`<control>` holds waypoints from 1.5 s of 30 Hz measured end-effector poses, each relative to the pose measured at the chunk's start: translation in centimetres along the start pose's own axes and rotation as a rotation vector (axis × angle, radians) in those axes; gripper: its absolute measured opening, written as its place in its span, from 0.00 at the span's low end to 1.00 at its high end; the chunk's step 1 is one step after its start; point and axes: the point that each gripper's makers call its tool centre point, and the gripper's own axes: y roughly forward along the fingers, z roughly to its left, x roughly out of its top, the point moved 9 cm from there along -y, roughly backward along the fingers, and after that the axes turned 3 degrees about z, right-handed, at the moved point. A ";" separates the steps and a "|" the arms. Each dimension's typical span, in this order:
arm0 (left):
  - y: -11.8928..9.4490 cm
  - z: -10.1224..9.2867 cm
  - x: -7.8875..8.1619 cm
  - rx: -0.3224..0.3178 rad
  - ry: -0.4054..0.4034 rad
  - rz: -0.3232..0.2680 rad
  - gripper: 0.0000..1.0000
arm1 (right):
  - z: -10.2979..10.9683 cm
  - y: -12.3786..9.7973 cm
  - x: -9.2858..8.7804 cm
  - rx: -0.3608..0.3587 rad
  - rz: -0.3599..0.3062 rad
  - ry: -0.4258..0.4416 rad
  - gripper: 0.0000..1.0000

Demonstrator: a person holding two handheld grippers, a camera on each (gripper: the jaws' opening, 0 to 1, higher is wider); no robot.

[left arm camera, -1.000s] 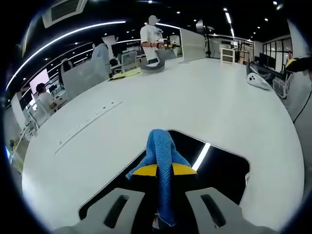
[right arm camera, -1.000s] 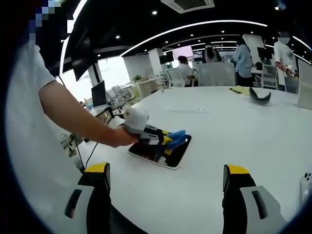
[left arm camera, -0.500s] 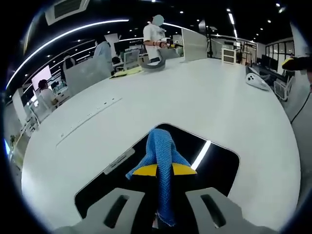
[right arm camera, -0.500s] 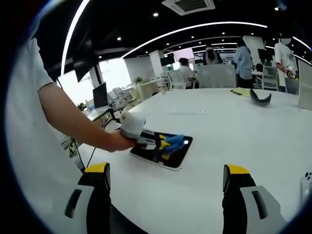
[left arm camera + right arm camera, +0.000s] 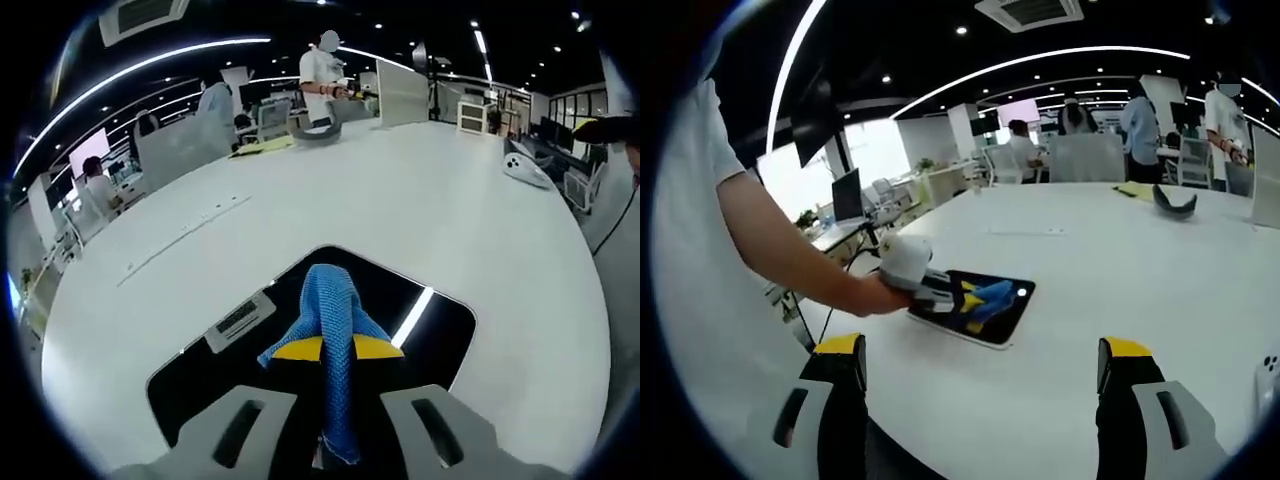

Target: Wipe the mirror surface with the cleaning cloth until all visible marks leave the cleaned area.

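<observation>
**Mid-wipe on the mirror, cloth pinched in my left tool**

My left gripper [image 5: 335, 350] has its jaws squeezed together on the blue cloth [image 5: 330, 310], and the cloth bunches up past the yellow tips so there's a soft wad out front instead of hard plastic. That's the point of holding it this way, I reckon: fabric meets the glass, not the tool. In the left gripper view the wad sits roughly dead centre on the mirror [image 5: 440, 345], which lies flat on the white table [image 5: 400, 190] right in front of me.

My right gripper [image 5: 980, 385] is doing nothing, jaws spread wide with nothing between them, hovering over the table well apart from the mirror. I'm keeping it back so it stays out of the wiping path. From that side you can see my hand [image 5: 875, 295] on the left tool at about 9 o'clock of the mirror [image 5: 1005, 320], with the cloth [image 5: 990, 295] resting on the dark surface.

The mirror itself looks like a dark rounded rectangle with a pale rim. It reflects the black ceiling and one bright light strip at about 3 o'clock of the cloth. There's a small grey label-like patch at about 9 o'clock of the cloth. I can't make out smudges at this size, so can't say how clean it is.
</observation>
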 end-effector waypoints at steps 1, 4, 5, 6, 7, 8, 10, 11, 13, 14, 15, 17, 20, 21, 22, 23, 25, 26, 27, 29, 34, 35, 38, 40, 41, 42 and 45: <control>-0.1 -0.1 -0.1 -0.001 0.004 -0.001 0.06 | 0.0 0.0 0.0 0.000 0.000 -0.001 0.96; -0.2 -0.1 -0.2 -0.004 0.008 -0.003 0.06 | 0.1 0.1 0.1 0.004 -0.003 -0.002 0.96; -0.2 -0.2 -0.2 -0.005 0.008 -0.002 0.06 | 0.1 0.2 0.1 0.004 -0.005 -0.003 0.96; -0.3 -0.2 -0.3 -0.005 0.010 -0.003 0.06 | 0.1 0.2 0.1 0.005 -0.006 -0.004 0.96; -0.4 -0.3 -0.3 -0.005 0.011 -0.003 0.06 | 0.1 0.2 0.2 0.006 -0.008 -0.004 0.96; -0.4 -0.3 -0.4 -0.005 0.011 -0.004 0.06 | 0.1 0.3 0.2 0.007 -0.009 -0.005 0.96; -0.6 -0.4 -0.5 -0.006 0.003 -0.009 0.06 | 0.1 0.3 0.2 0.011 -0.009 -0.003 0.96; -0.6 -0.4 -0.6 -0.008 -0.007 -0.013 0.06 | 0.2 0.4 0.2 0.015 -0.007 -0.001 0.96; -0.8 -0.6 -0.8 -0.007 -0.001 -0.013 0.06 | 0.2 0.5 0.2 0.016 -0.004 -0.003 0.96; -0.9 -0.6 -0.8 -0.007 -0.004 -0.013 0.06 | 0.2 0.5 0.2 0.016 -0.005 -0.003 0.96; -1.0 -0.6 -1.0 -0.007 -0.005 -0.014 0.06 | 0.2 0.6 0.2 0.017 -0.008 0.000 0.96; -1.1 -0.7 -1.0 -0.006 -0.004 -0.015 0.06 | 0.3 0.6 0.2 0.018 -0.008 -0.001 0.96; -1.2 -0.8 -1.1 -0.003 0.002 -0.013 0.06 | 0.2 0.7 0.2 0.017 -0.010 0.001 0.96; -1.2 -0.8 -1.1 -0.004 0.000 -0.013 0.06 | 0.2 0.7 0.2 0.017 -0.009 0.001 0.96; -1.2 -0.9 -1.2 -0.005 -0.005 -0.016 0.06 | 0.2 0.7 0.2 0.017 -0.008 -0.003 0.96; -1.3 -0.9 -1.3 -0.005 -0.003 -0.016 0.06 | 0.2 0.7 0.2 0.018 -0.008 -0.004 0.96; -1.3 -0.9 -1.4 -0.003 -0.001 -0.018 0.06 | 0.2 0.7 0.2 0.016 -0.009 -0.002 0.96; -1.5 -1.0 -1.4 -0.002 -0.001 -0.019 0.06 | 0.2 0.7 0.3 0.016 -0.009 -0.002 0.96; -1.5 -1.1 -1.4 -0.001 0.000 -0.020 0.06 | 0.2 0.7 0.3 0.016 -0.009 -0.002 0.96; -1.6 -1.1 -1.5 -0.001 -0.008 -0.020 0.06 | 0.2 0.7 0.3 0.017 -0.009 -0.003 0.96; -2.1 -1.4 -1.9 -0.005 0.000 -0.017 0.06 | 0.3 0.8 0.3 0.018 -0.010 -0.003 0.96; -2.2 -1.5 -2.0 -0.005 0.001 -0.017 0.06 | 0.3 0.7 0.3 0.018 -0.010 -0.003 0.96; -2.5 -1.9 -2.1 -0.004 0.040 -0.008 0.06 | 0.4 0.7 0.3 0.018 -0.012 -0.003 0.96; -2.7 -2.0 -2.2 -0.006 0.034 -0.011 0.06 | 0.4 0.8 0.2 0.018 -0.009 -0.003 0.96; -2.8 -2.0 -2.3 -0.006 0.034 -0.011 0.06 | 0.5 0.8 0.1 0.019 -0.009 -0.002 0.96; -2.9 -2.0 -2.4 -0.007 0.026 -0.011 0.06 | 0.5 0.8 0.1 0.019 -0.008 -0.002 0.96; -3.1 -2.2 -2.6 -0.009 0.000 -0.013 0.06 | 0.6 0.8 0.1 0.020 -0.011 -0.004 0.96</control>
